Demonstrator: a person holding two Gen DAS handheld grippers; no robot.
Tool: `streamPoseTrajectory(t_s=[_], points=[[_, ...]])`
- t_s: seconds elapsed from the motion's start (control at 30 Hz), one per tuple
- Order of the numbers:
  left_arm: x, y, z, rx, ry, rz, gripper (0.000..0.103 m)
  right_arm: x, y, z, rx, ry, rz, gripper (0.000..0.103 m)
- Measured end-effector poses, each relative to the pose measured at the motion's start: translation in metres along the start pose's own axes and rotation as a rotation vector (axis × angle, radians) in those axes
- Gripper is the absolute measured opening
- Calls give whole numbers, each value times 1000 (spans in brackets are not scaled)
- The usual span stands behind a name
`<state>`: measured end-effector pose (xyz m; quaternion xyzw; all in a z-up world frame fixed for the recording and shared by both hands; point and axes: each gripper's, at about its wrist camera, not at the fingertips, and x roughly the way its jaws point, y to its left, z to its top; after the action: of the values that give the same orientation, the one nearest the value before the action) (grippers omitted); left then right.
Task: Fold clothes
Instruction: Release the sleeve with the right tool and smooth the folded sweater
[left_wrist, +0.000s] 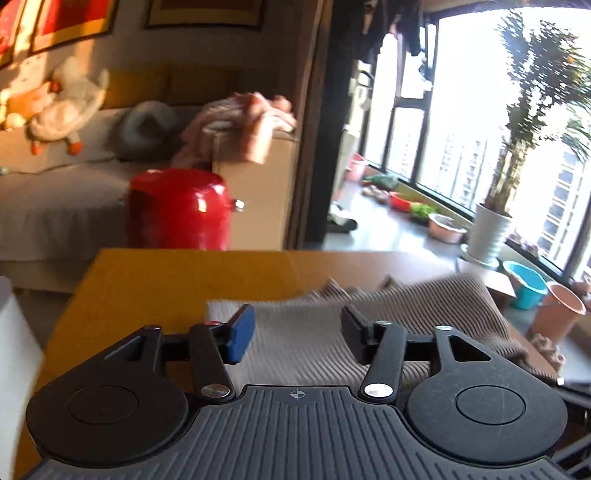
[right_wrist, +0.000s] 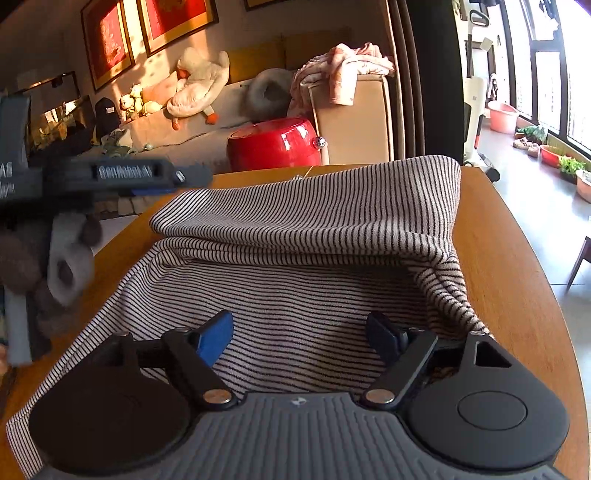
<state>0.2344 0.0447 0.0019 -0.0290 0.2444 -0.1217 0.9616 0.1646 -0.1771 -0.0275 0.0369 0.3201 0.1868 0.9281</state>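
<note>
A striped black-and-white garment (right_wrist: 310, 258) lies partly folded on the round wooden table (right_wrist: 517, 280), its far half doubled over toward me. It also shows in the left wrist view (left_wrist: 303, 339), blurred. My right gripper (right_wrist: 301, 338) is open and empty, just above the near part of the garment. My left gripper (left_wrist: 297, 338) is open and empty over the garment's near left corner. The left gripper's body also shows blurred in the right wrist view (right_wrist: 110, 177), above the table's left edge.
A red round stool (right_wrist: 275, 144) stands beyond the table, in front of a sofa (right_wrist: 207, 125) with plush toys and pink clothes (right_wrist: 343, 70) on its arm. Windows, plant pots (left_wrist: 487, 229) and buckets (left_wrist: 524, 284) lie to the right. A chair (right_wrist: 580, 258) stands right of the table.
</note>
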Motion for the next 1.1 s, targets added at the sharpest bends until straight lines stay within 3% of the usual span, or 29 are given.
streamPoseTrajectory(t_s=[0.07, 0.17, 0.23, 0.27, 0.3, 0.47, 0.53, 0.57, 0.67, 0.93, 1.1], points=[[9, -2, -14, 13, 16, -6, 76, -3, -1, 3, 1, -9, -11, 80], [17, 0, -23, 7, 44, -6, 79, -14, -2, 13, -21, -74, -42, 80], [17, 1, -23, 1, 40, -7, 88, -21, -2, 25, -37, -126, -72, 66], [19, 0, -23, 3, 52, -7, 89, -22, -3, 32, -34, -147, -86, 47], [20, 0, -24, 6, 61, -6, 89, -21, -6, 40, -21, -162, -98, 43], [19, -3, -26, 21, 68, -3, 94, 4, -26, 69, 69, -195, -102, 43], [19, -2, -25, 15, 72, -7, 95, 22, -38, 71, 113, -165, -117, 49], [19, -1, -25, 12, 72, -8, 95, 32, -43, 67, 126, -141, -143, 56], [19, -1, -25, 12, 69, -15, 97, 53, -55, 54, 132, -102, -208, 59], [20, -4, -24, 18, 76, -15, 100, 57, -55, 48, 124, -105, -212, 71], [23, -5, -23, 21, 87, -24, 103, 54, -57, 47, 150, -102, -221, 86]])
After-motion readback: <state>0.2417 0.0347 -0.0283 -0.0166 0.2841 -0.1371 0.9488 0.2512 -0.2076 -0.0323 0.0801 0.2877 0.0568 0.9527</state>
